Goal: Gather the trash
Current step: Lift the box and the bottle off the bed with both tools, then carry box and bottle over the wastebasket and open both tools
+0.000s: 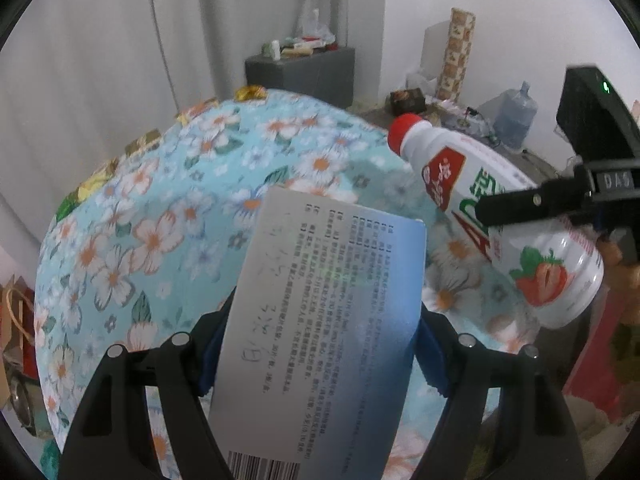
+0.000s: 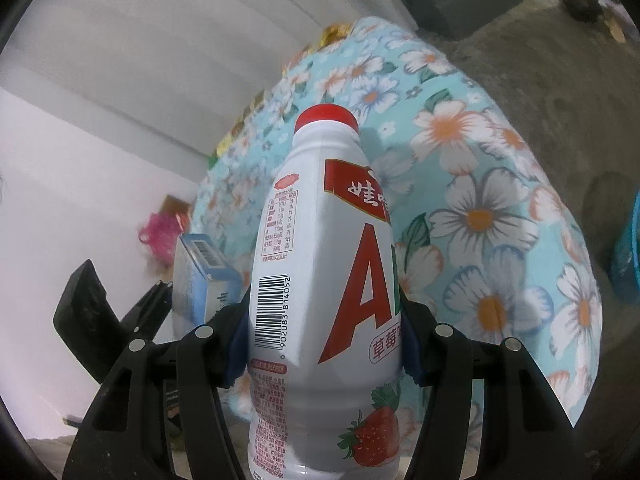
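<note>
The left hand-held gripper (image 1: pixel 320 344) clamps a flat box (image 1: pixel 324 320) and the right hand-held gripper (image 2: pixel 322 336) clamps a strawberry drink bottle (image 2: pixel 324 300), both held clear above the flowered surface (image 1: pixel 132 240), probably so each piece of trash can be carried off together.

The bottle (image 2: pixel 324 300) base is running off the bottom edge. The box's (image 1: pixel 320 320) fine print is blurring, its lower end cut off.

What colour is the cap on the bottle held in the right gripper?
Red, on a white bottle; the cap shows best in the right wrist view.
</note>
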A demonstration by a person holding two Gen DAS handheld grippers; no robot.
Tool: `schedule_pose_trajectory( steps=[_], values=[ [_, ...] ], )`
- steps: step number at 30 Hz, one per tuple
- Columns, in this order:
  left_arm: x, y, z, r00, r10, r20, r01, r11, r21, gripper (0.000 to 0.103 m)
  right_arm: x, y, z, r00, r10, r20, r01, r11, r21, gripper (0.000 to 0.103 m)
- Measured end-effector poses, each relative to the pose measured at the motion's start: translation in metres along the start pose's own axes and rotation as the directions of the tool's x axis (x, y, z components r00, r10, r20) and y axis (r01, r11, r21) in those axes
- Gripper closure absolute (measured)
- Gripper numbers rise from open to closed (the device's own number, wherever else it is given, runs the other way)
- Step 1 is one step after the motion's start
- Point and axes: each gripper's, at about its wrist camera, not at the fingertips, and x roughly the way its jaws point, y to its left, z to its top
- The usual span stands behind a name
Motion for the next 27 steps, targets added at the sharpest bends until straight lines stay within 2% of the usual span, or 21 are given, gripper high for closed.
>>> schedule_pose_trajectory(
  steps=[3, 8, 12, 16, 19, 21, 22, 24, 26, 27],
  values=[
    [0.001, -0.010, 0.013, 0.999, -0.042, 0.002, 0.042, 0.999, 0.014, 0.028, -0.017, -0.012, -0.007, 0.999, 0.026, 0.047, -0.027, 0.999, 0.040, 0.047],
    [0.004, -0.046, 0.043, 0.994, -0.110, 0.015, 0.109, 0.990, 0.094, 0.028, -0.052, -0.040, -0.019, 0.990, 0.042, 0.132, -0.057, 0.992, 0.111, 0.047],
    [0.015, -0.082, 0.070, 0.983, -0.182, 0.001, 0.180, 0.972, 0.152, 0.028, -0.090, -0.077, -0.033, 0.971, 0.029, 0.237, -0.079, 0.975, 0.208, 0.047],
    [0.036, -0.125, 0.098, 0.961, -0.273, -0.043, 0.276, 0.939, 0.206, 0.028, -0.130, -0.120, -0.054, 0.941, -0.021, 0.337, -0.096, 0.940, 0.327, 0.047],
    [0.060, -0.162, 0.123, 0.934, -0.341, -0.103, 0.356, 0.906, 0.230, 0.028, -0.159, -0.157, -0.074, 0.908, -0.091, 0.408, -0.104, 0.897, 0.430, 0.047],
    [0.083, -0.196, 0.141, 0.906, -0.388, -0.168, 0.419, 0.879, 0.227, 0.028, -0.179, -0.185, -0.091, 0.881, -0.170, 0.441, -0.092, 0.854, 0.513, 0.047],
    [0.091, -0.207, 0.146, 0.899, -0.396, -0.188, 0.432, 0.873, 0.225, 0.028, -0.185, -0.198, -0.098, 0.869, -0.211, 0.447, -0.083, 0.829, 0.554, 0.047],
    [0.121, -0.242, 0.162, 0.870, -0.419, -0.259, 0.475, 0.851, 0.221, 0.028, -0.195, -0.227, -0.113, 0.849, -0.271, 0.454, -0.096, 0.766, 0.636, 0.047],
    [0.146, -0.268, 0.170, 0.846, -0.429, -0.316, 0.503, 0.839, 0.209, 0.028, -0.198, -0.252, -0.125, 0.840, -0.296, 0.454, -0.127, 0.707, 0.695, 0.047],
    [0.167, -0.289, 0.174, 0.829, -0.429, -0.360, 0.518, 0.832, 0.201, 0.028, -0.198, -0.267, -0.131, 0.837, -0.313, 0.448, -0.138, 0.672, 0.728, 0.047]
  ],
)
